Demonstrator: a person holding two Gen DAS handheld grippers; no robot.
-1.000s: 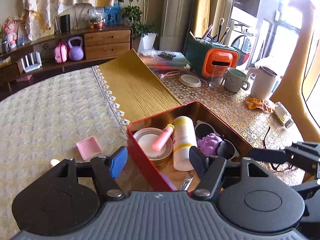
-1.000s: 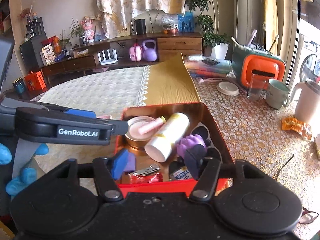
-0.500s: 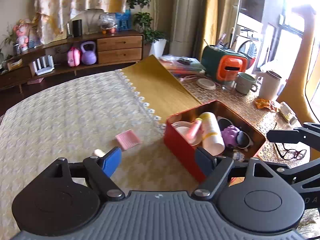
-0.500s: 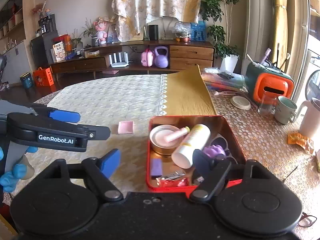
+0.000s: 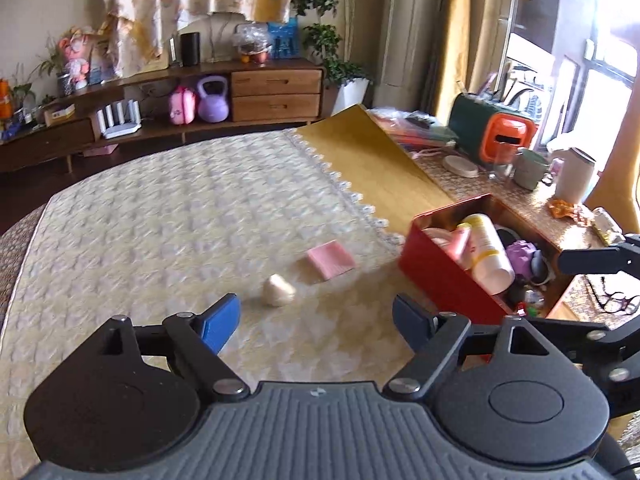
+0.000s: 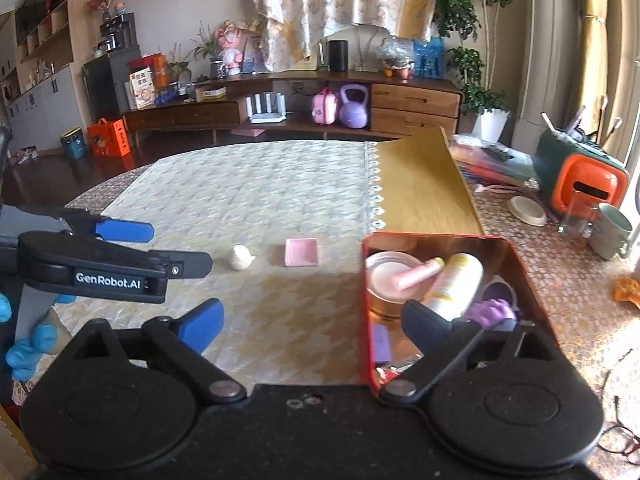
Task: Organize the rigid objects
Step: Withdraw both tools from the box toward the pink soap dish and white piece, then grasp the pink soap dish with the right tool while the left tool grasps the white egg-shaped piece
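Both grippers back from the red tin, left gripper and right gripper just widened, empty, cream lump ahead.

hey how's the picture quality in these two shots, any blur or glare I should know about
Left wrist view: motion blur smears the tablecloth and the red box; the window at right is blown out white. Right wrist view: sharper, the pink pad and the box contents read clearly, though sun glare washes out the table's right edge. Both views: fisheye bending curves the far shelf.
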